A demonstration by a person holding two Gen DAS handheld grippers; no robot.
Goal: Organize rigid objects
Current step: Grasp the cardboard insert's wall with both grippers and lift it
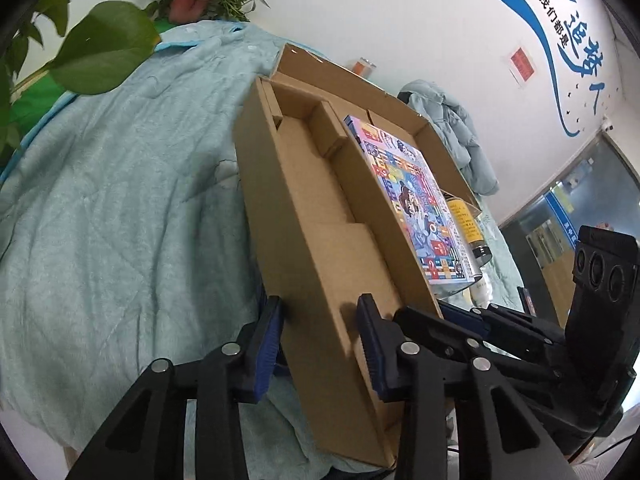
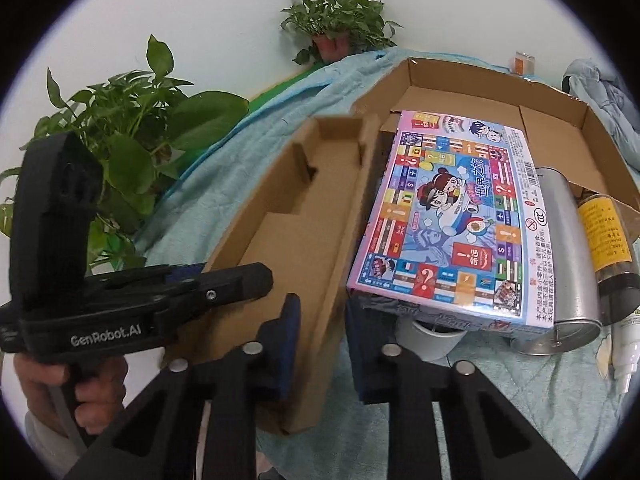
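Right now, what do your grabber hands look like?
Both are black plastic with two long fingers, silver round pins at the joints and ribbed blue pads at the tips. The left gripper has a tall black handle with white "GenRobot.AI" lettering, held in a bare hand above a pale sleeve. The right gripper has a black block with three round lenses.

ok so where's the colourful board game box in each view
Left wrist: the board game box is right of centre, seen foreshortened, beside the cardboard box.
Right wrist: the board game box is centre-right, face up, its near end over a white cup.
Shared landmark: the yellow-labelled bottle just beyond its right edge.
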